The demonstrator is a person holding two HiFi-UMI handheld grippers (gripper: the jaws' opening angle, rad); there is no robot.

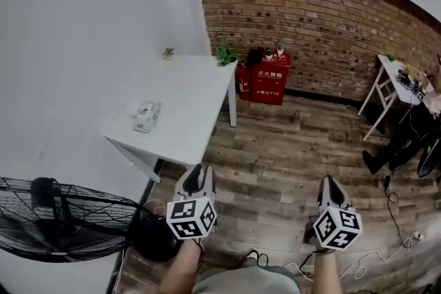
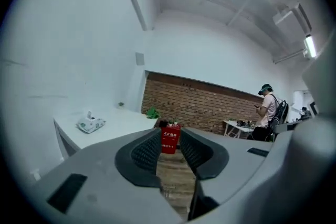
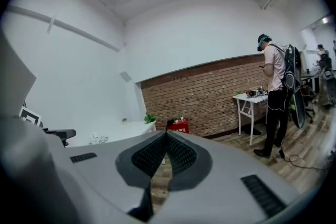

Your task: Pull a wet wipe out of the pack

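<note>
On the white table (image 1: pixel 189 89), well ahead of both grippers, the pack of wipes (image 1: pixel 146 116) lies alone, with a tuft of wipe standing up from its top (its print is too small to read). The left gripper (image 2: pixel 169 140) hangs over the wooden floor (image 1: pixel 275 148), its jaws a narrow gap apart with nothing between them. The right gripper (image 3: pixel 166 136) has its jaws pressed together at the tips, empty. A fan (image 1: pixel 58 217) is cut off by the lower left edge, and a person (image 1: pixel 413 141) at the far right edge is mostly out of frame.
</note>
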